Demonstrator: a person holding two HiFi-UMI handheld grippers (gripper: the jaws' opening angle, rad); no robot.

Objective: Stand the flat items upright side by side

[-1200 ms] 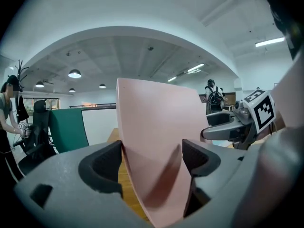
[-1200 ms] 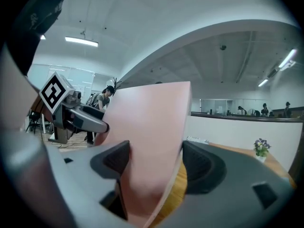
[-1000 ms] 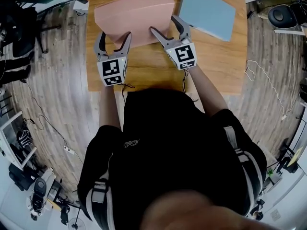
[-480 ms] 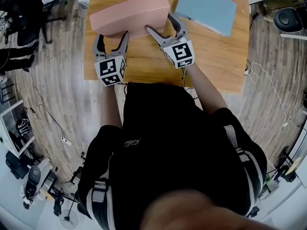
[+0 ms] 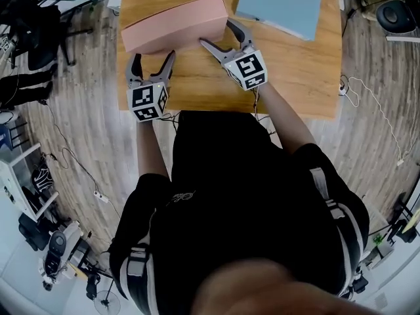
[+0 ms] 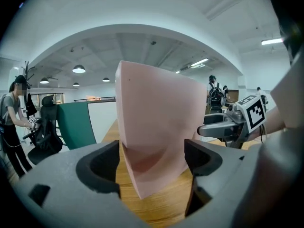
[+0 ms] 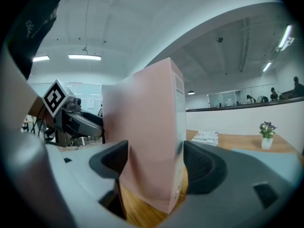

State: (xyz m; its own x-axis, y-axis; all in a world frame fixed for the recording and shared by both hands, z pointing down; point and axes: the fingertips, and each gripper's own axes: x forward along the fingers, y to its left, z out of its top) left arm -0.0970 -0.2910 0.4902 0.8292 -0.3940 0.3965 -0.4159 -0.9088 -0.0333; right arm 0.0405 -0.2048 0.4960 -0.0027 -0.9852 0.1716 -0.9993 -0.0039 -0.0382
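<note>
**Pink item up on its edge, left gripper backed off**

Since a second ago the pink item (image 5: 174, 23) has swung from a low tilt to standing on one long edge, and the left gripper (image 5: 152, 59) has drawn back from it toward the near edge of the worktop (image 5: 289, 71). The item is a plain, pale pink slab, thick enough to show a narrow top face. It stands across the far left part of the worktop, its broad side facing the person.

The right gripper (image 5: 216, 33) has its jaws set wide around the item's right end, one on the near face and one on the far face. In the right gripper view the pink item (image 7: 147, 146) fills the gap, and both jaws of the right gripper (image 7: 152, 163) press against it. In the left gripper view the jaws of the left gripper (image 6: 152, 160) stand wide apart with nothing gripped; a lower corner of the pink item (image 6: 156, 127) rises just beyond them.

A pale blue item (image 5: 279, 5) lies flat at the far right corner, well apart from the pink one.

From the head view the top of the picture cuts off the far edge of the worktop and the blue item's far corner, and the person's body hides part of the near edge. Fine print on the pink item's narrow end is too blurred to read.
</note>
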